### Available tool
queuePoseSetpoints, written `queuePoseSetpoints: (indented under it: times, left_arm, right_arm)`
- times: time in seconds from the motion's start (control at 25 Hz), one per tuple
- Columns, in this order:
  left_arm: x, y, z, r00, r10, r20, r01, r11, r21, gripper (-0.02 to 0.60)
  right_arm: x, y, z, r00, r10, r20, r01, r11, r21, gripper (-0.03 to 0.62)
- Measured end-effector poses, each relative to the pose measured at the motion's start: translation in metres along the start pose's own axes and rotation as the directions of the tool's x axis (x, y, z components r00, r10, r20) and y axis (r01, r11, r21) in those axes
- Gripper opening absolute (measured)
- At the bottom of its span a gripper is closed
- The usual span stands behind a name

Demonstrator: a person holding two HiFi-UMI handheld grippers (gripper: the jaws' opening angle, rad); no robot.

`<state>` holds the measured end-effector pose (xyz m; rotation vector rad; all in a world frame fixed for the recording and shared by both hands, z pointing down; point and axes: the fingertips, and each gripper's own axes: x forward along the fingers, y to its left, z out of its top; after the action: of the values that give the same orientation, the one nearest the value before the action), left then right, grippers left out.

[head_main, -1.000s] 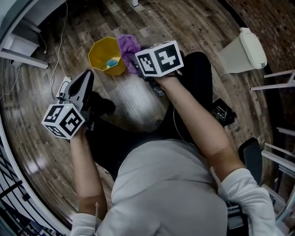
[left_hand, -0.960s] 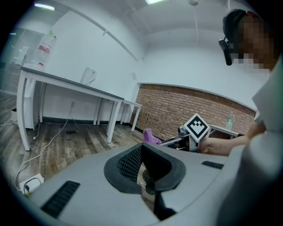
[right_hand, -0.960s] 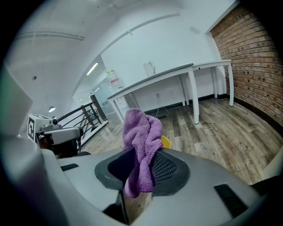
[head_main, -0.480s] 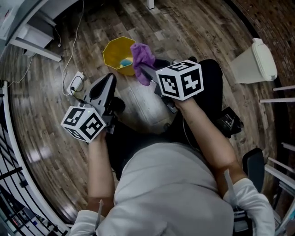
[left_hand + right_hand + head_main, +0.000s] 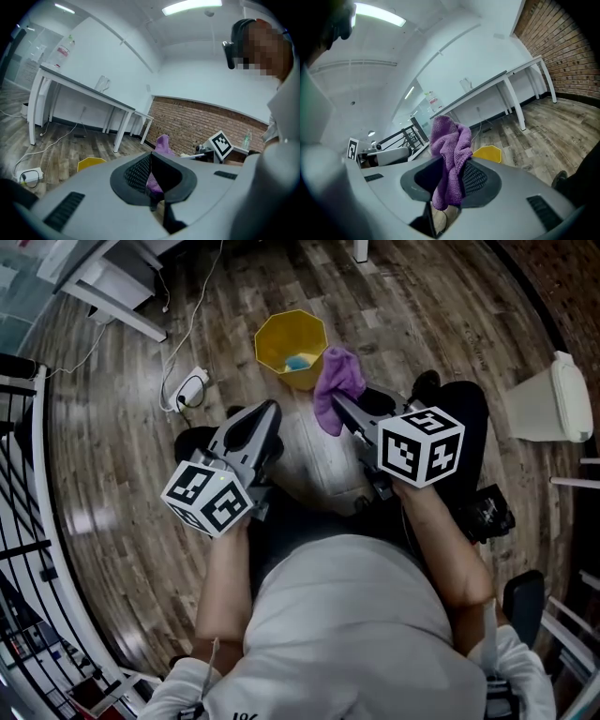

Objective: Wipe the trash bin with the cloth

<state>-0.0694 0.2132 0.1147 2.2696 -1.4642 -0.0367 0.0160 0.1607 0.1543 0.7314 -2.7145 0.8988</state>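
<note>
Head view: our right tool (image 5: pixel 339 401) pinches the purple cloth (image 5: pixel 336 395) near the yellow trash bin (image 5: pixel 291 345), upper centre; we judge it ready for wiping. Left gripper view: our left tool (image 5: pixel 151 183) is pressed together, empty. Right gripper view: cloth bunched for firm rubbing.

Both forearms reach forward, side by side. The left gripper (image 5: pixel 265 418) has its jaws pressed together; the right gripper's (image 5: pixel 343 409) jaws clamp the cloth (image 5: pixel 334 388).
</note>
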Motion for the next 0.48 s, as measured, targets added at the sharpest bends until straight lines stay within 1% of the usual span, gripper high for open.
queuePoseSetpoints:
  times: [0.12, 0.32, 0.48]
  left_arm:
    - [-0.007, -0.001, 0.002, 1.000, 0.015, 0.007, -0.015, 1.000, 0.010, 0.005]
    - [-0.018, 0.005, 0.005, 0.999, 0.049, 0.017, -0.050, 0.999, 0.020, 0.005]
    - [-0.024, 0.010, 0.008, 0.998, 0.059, 0.022, -0.060, 0.998, 0.020, 0.005]
  right_arm:
    - [-0.004, -0.002, -0.003, 1.000, -0.015, -0.002, 0.015, 1.000, -0.003, 0.112]
    - [-0.008, -0.002, -0.004, 0.999, -0.051, -0.009, 0.050, 0.997, -0.062, 0.112]
    - [-0.015, -0.005, -0.001, 0.997, -0.076, -0.004, 0.075, 0.994, -0.077, 0.112]
